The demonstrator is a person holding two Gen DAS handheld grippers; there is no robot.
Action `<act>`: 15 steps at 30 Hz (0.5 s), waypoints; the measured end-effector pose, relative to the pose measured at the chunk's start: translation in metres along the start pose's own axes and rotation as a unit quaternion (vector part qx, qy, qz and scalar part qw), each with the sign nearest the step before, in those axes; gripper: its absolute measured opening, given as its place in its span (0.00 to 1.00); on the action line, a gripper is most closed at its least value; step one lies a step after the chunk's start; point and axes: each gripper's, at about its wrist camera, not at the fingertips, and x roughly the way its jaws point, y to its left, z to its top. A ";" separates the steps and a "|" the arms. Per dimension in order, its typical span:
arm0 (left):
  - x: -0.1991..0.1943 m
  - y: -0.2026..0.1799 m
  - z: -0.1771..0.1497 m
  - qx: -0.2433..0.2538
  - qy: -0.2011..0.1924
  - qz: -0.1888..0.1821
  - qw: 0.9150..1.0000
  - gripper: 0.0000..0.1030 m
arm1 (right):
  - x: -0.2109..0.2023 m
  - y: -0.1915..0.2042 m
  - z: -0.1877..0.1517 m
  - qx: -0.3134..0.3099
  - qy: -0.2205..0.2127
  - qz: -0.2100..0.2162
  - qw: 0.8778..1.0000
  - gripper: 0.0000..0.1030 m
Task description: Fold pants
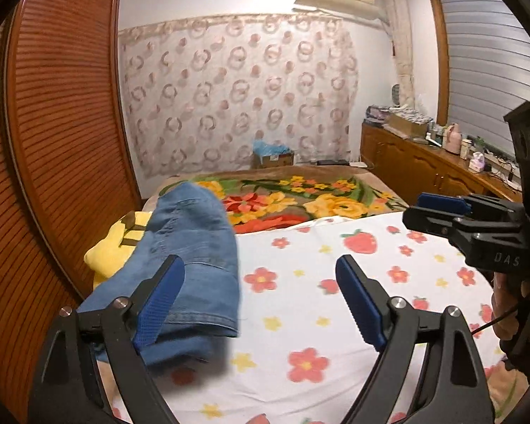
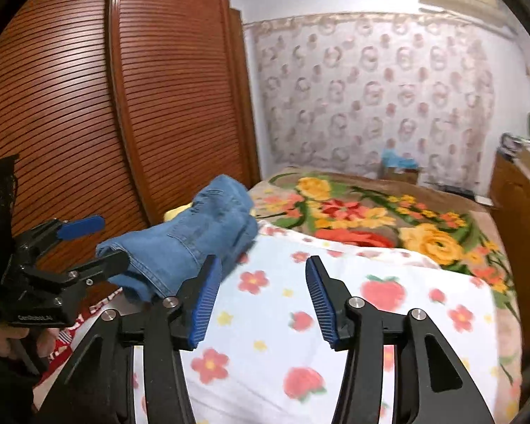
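Observation:
The folded blue jeans [image 1: 194, 247] lie as a thick bundle at the left side of the bed, partly on a yellow cloth [image 1: 113, 247]. My left gripper [image 1: 261, 272] is open wide just right of them; its left finger overlaps the denim in the picture, and only sheet shows between the pads. My right gripper [image 2: 263, 265] stands open over the flowered sheet [image 2: 388, 282], with the jeans [image 2: 201, 226] to its upper left. The right wrist view shows the left gripper [image 2: 102, 243] open beside the jeans' near end. The right gripper [image 1: 415, 212] shows at the right edge of the left wrist view.
A louvred wooden wardrobe [image 1: 70, 141] stands close along the bed's left side. A floral blanket [image 1: 318, 198] covers the far half of the bed. A cluttered wooden sideboard [image 1: 424, 162] lines the right wall. A cardboard box [image 1: 274, 157] sits past the bed's far end.

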 end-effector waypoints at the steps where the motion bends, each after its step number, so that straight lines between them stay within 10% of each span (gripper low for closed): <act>1: -0.006 -0.008 0.000 0.002 -0.006 -0.005 1.000 0.85 | -0.018 0.005 -0.005 0.001 -0.003 -0.007 1.000 0.53; 15: -0.055 -0.070 0.000 0.005 -0.028 -0.015 0.999 0.85 | -0.140 0.029 -0.046 0.015 -0.055 -0.086 0.995 0.54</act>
